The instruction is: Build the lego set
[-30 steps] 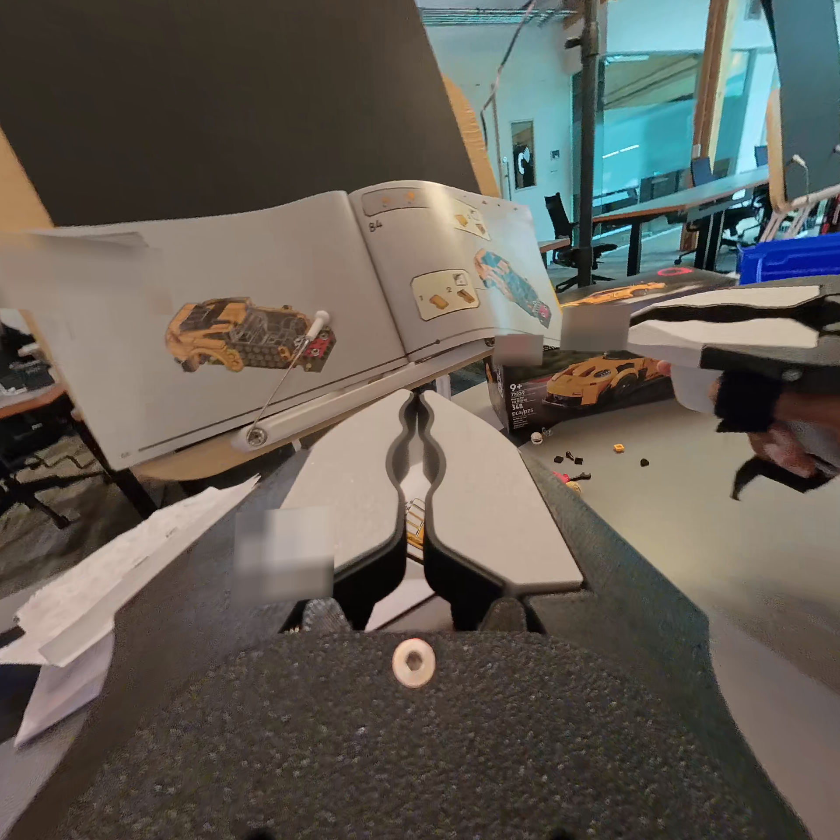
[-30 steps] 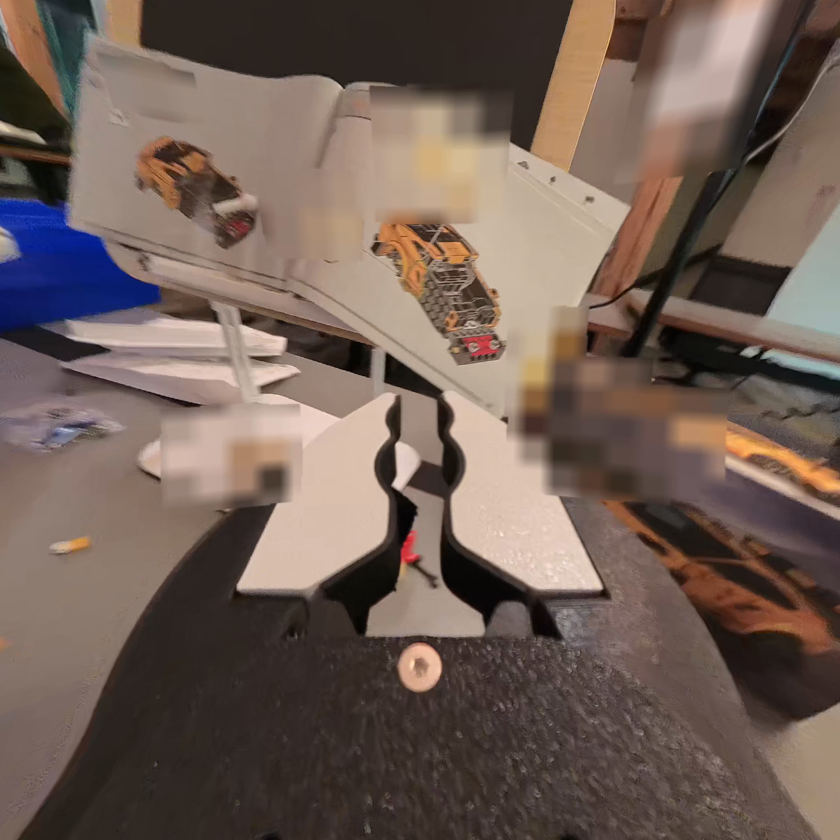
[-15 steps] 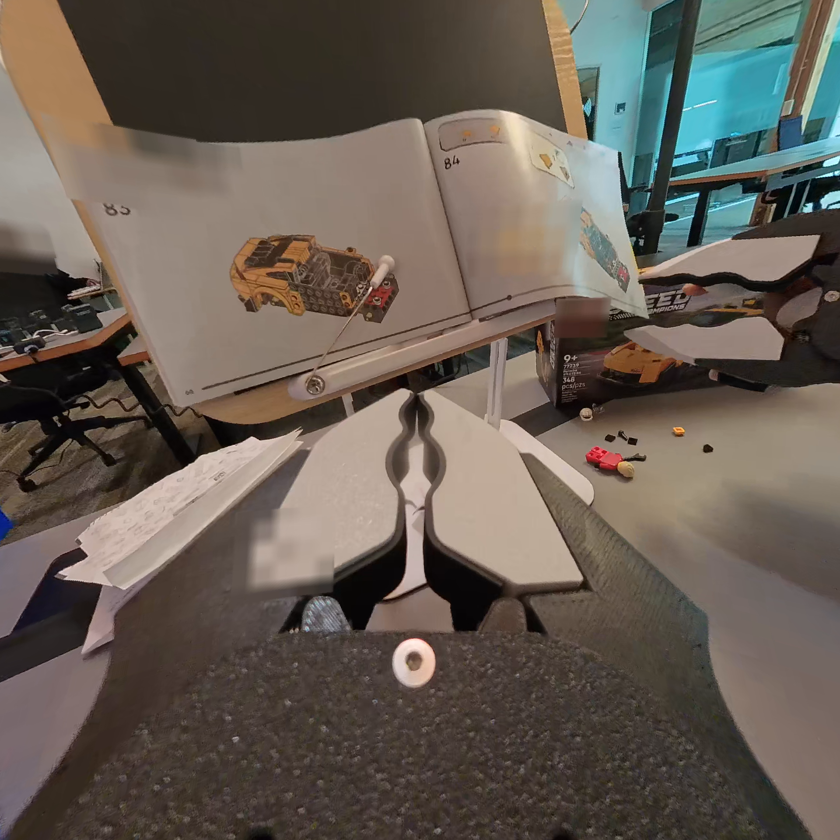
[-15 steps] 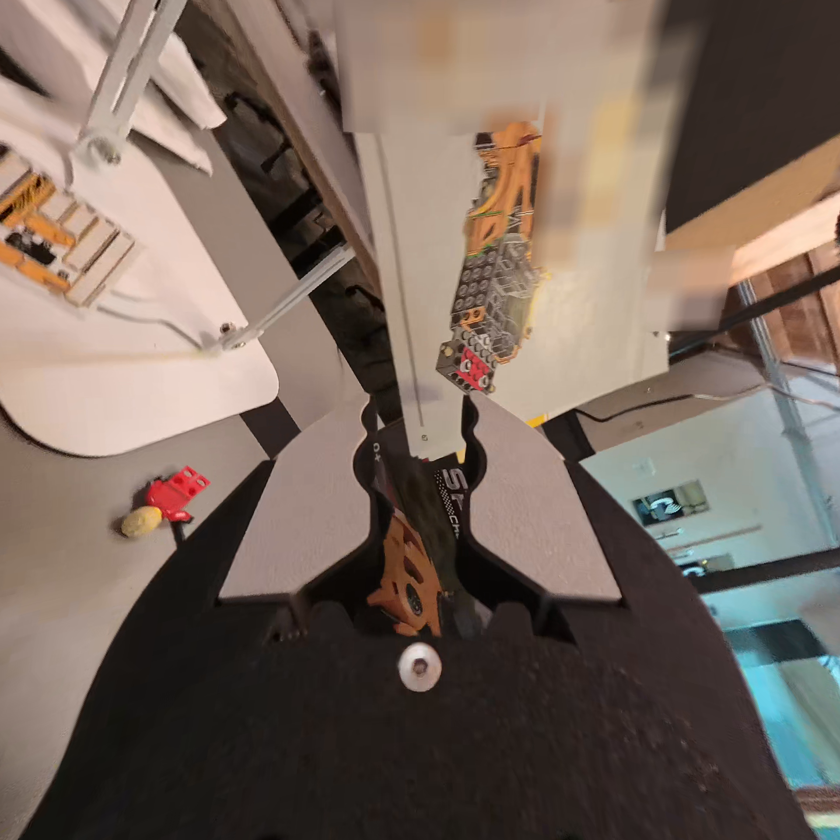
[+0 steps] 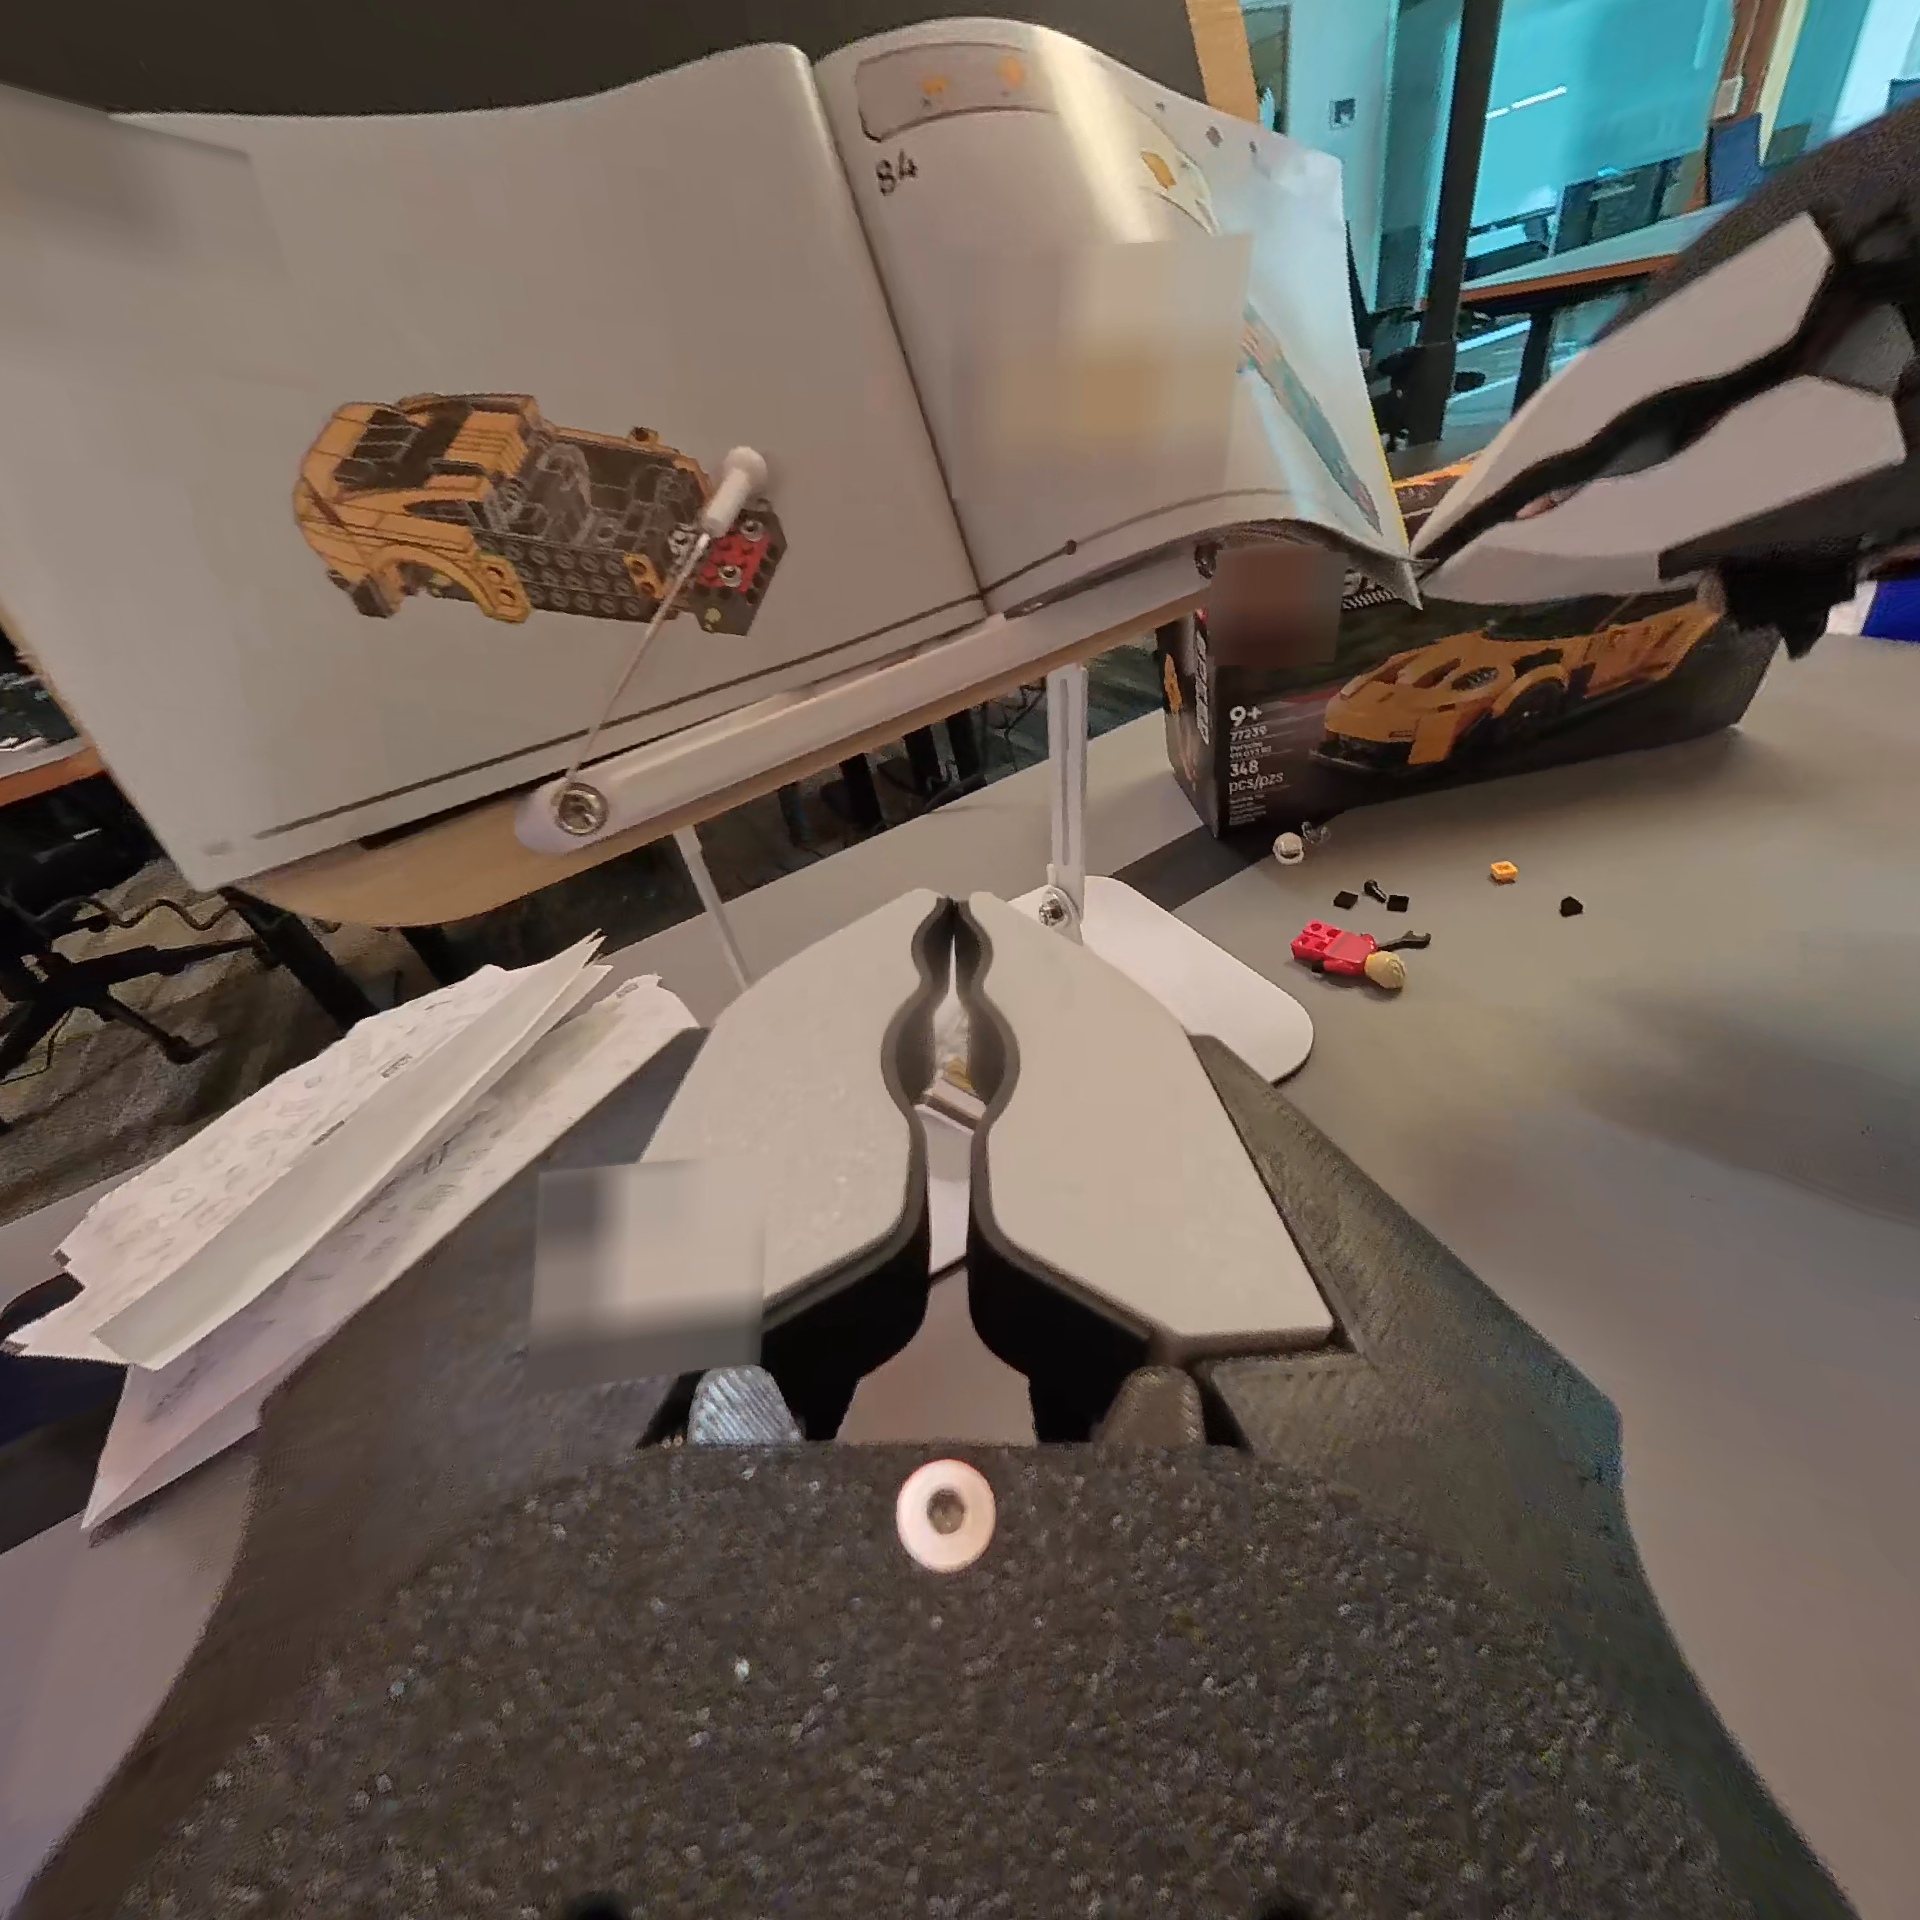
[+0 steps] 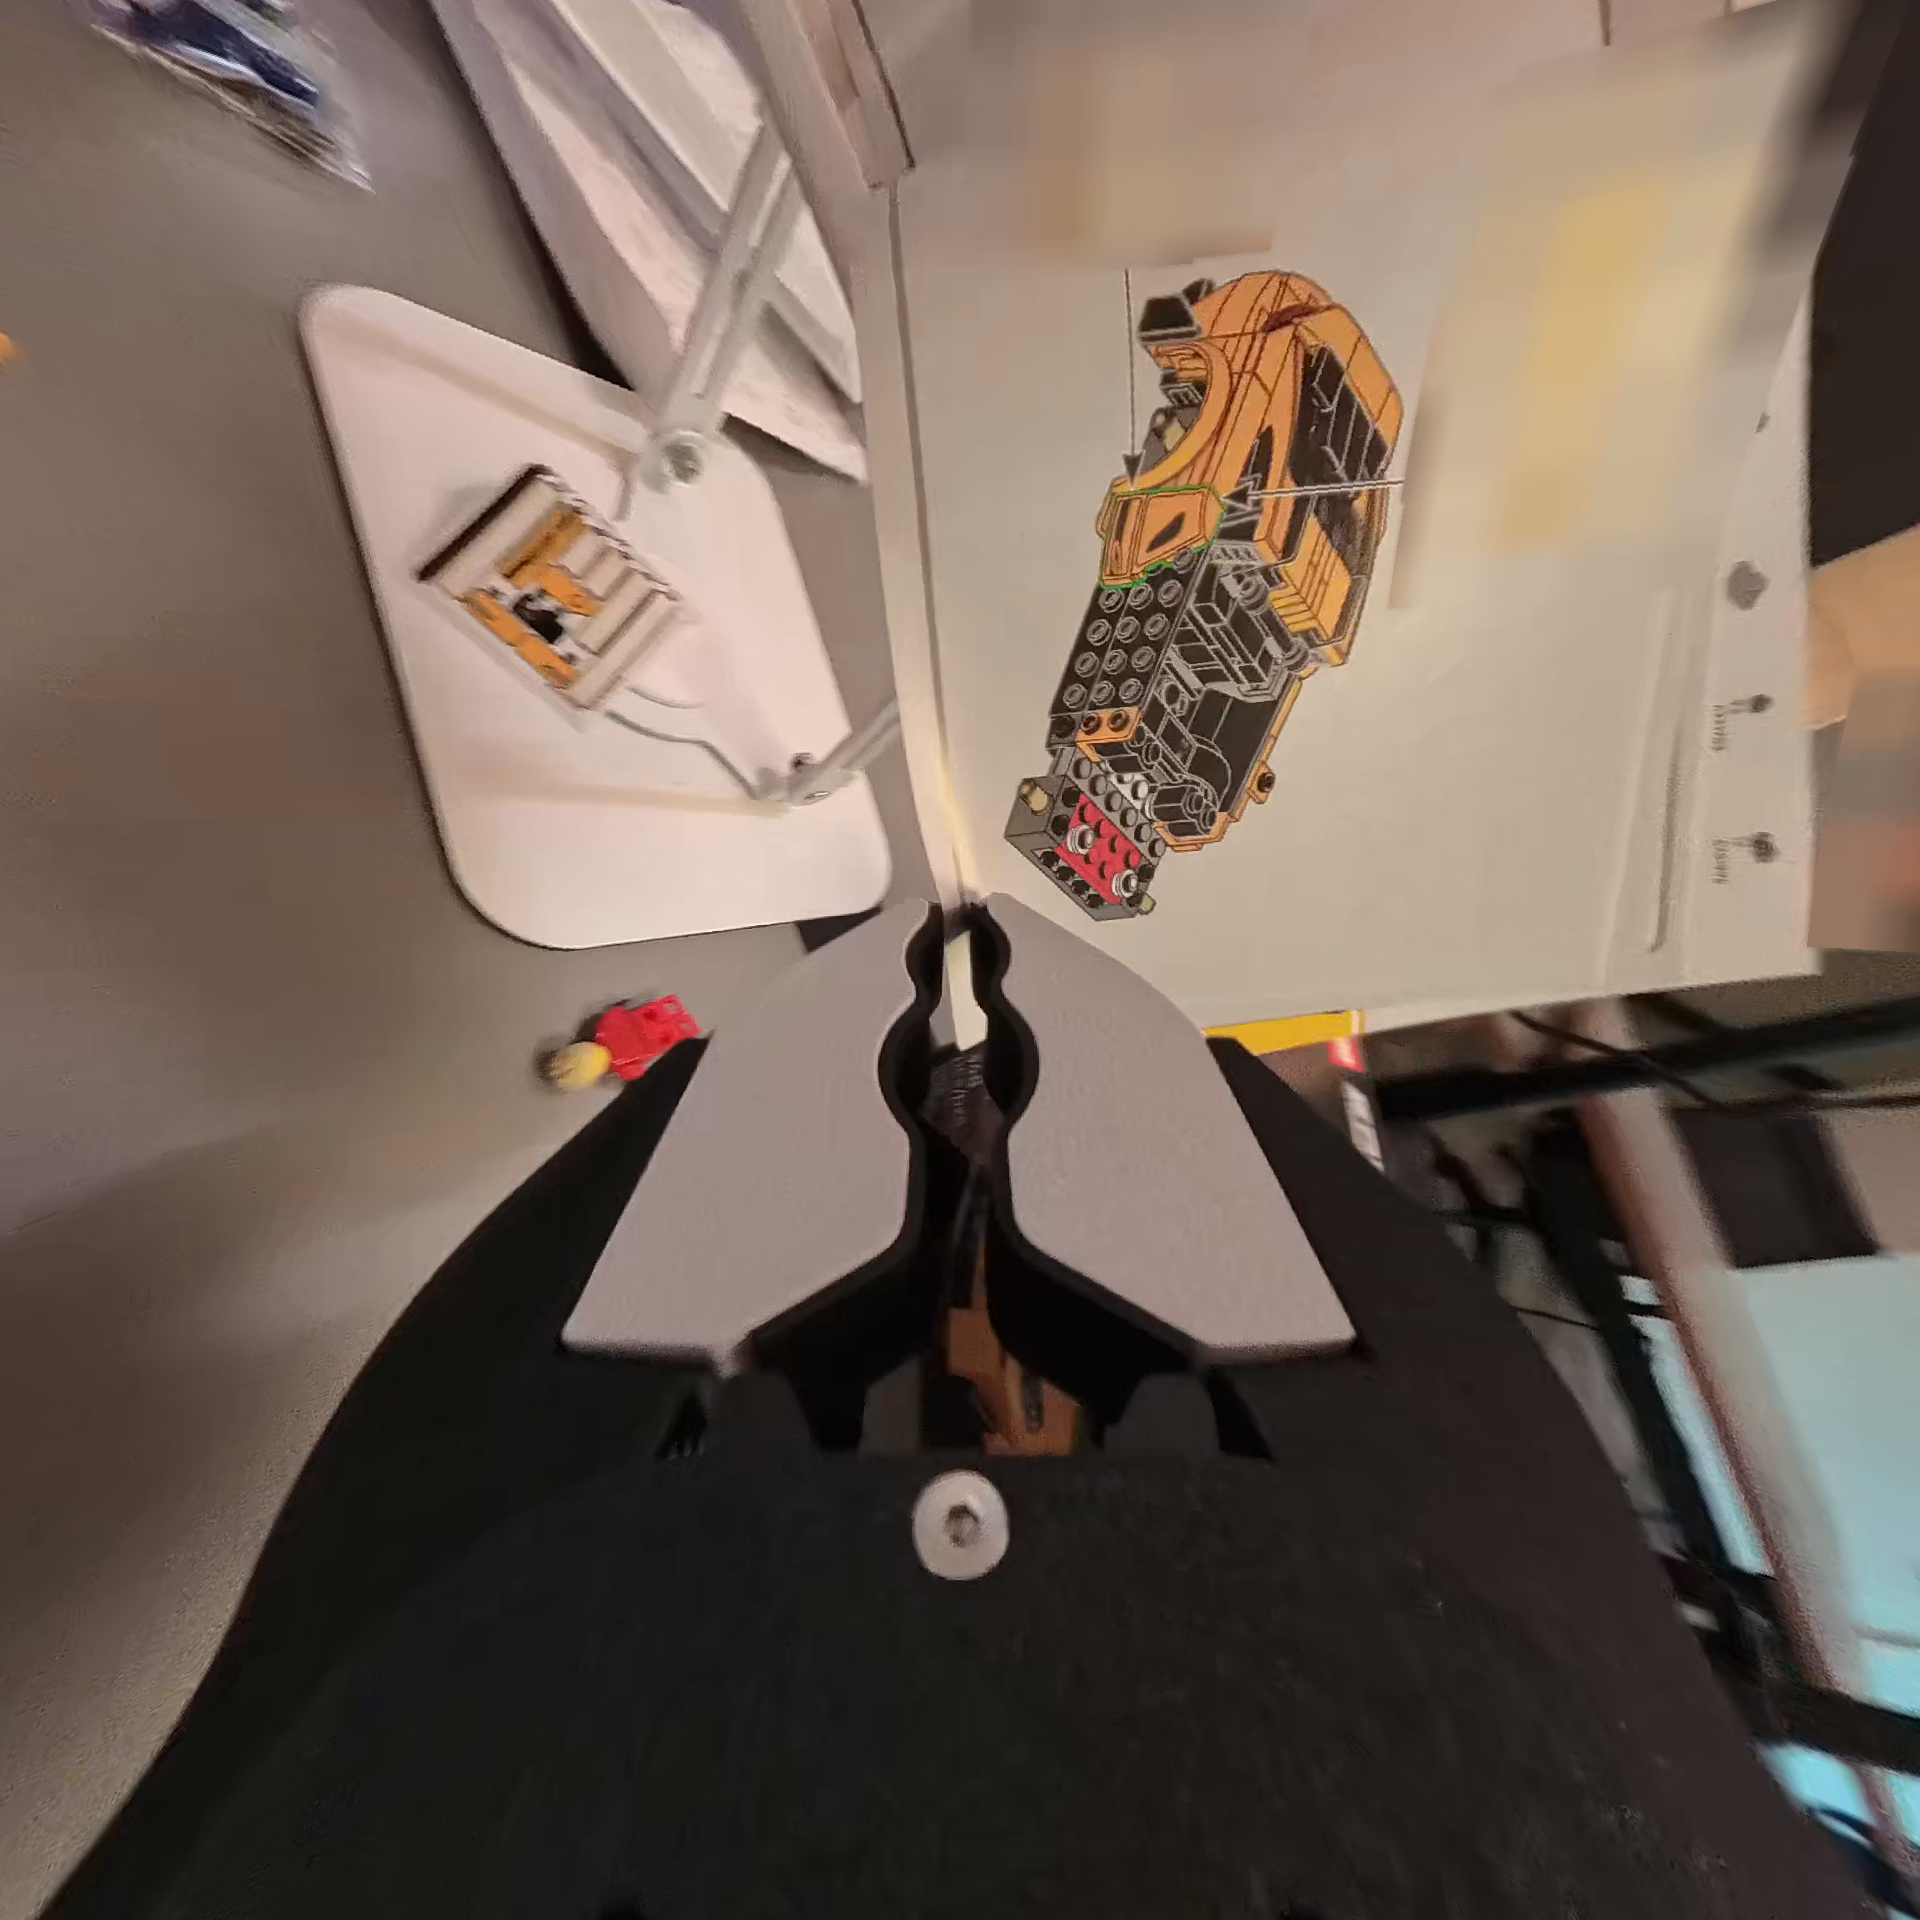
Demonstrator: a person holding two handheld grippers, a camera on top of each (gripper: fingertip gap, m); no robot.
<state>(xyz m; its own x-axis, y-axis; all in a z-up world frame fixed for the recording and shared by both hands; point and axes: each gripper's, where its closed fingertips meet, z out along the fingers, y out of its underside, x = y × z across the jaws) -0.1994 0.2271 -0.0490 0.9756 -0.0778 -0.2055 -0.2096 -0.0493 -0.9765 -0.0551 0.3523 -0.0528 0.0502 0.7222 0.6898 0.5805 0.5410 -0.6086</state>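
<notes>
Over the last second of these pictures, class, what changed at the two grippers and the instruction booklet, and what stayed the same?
The right gripper swung in toward the booklet, rolled onto its side, opened around the lower corner of the right-hand page, then closed on that page's edge. The left gripper stayed shut and holds nothing. The minifigure and the loose pieces stayed on the table.

The left wrist view looks level from low over the surface toward the far open booklet (image 5: 540, 416), while the right wrist view, rolled sideways, sits close against that booklet's (image 6: 1351, 727) right edge, both sharing the white stand base (image 5: 1195, 966) (image 6: 623, 831).
</notes>
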